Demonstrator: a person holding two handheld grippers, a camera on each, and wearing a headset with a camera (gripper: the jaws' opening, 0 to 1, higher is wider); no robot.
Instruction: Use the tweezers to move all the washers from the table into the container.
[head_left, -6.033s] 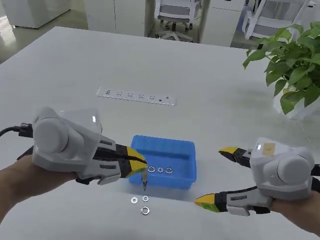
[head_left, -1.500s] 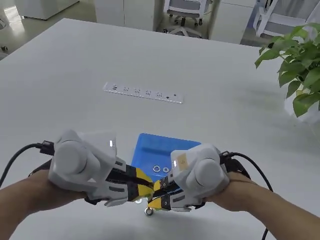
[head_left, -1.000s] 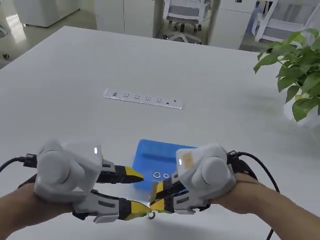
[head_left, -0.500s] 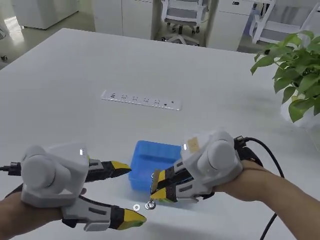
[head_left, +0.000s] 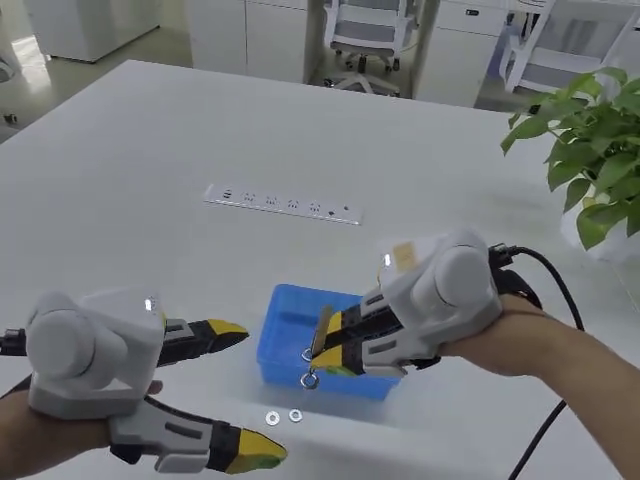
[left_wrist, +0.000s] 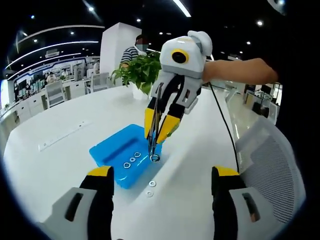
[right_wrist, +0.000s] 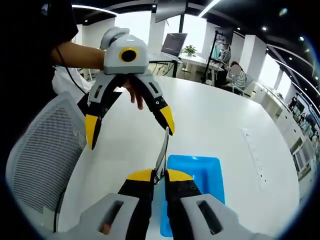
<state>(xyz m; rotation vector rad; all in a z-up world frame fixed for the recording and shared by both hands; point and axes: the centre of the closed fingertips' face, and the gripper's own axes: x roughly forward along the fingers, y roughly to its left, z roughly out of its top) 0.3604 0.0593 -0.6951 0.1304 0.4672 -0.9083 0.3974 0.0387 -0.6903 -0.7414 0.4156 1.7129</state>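
Observation:
My right gripper (head_left: 335, 345) is shut on the metal tweezers (head_left: 322, 335), which point down. A washer (head_left: 310, 380) hangs at their tip, over the front edge of the blue container (head_left: 290, 310). Two washers (head_left: 283, 416) lie on the table just in front of it. My left gripper (head_left: 240, 395) stands open and holds nothing, to the left of the container. In the left gripper view the tweezers (left_wrist: 154, 135) hold the washer (left_wrist: 155, 158) by the container (left_wrist: 112, 150), where three washers (left_wrist: 132, 160) lie. In the right gripper view the tweezers (right_wrist: 162, 150) stick out between my shut jaws.
A white power strip (head_left: 280, 203) lies on the table beyond the container. A potted plant (head_left: 590, 130) stands at the right edge. Office chairs (head_left: 365, 30) stand past the far side of the table. A black cable (head_left: 530, 270) trails from the right gripper.
The tweezers passed from my left gripper to my right. The left opened and drew back left. The right picked a washer off the table and lifted it to the container's front edge.

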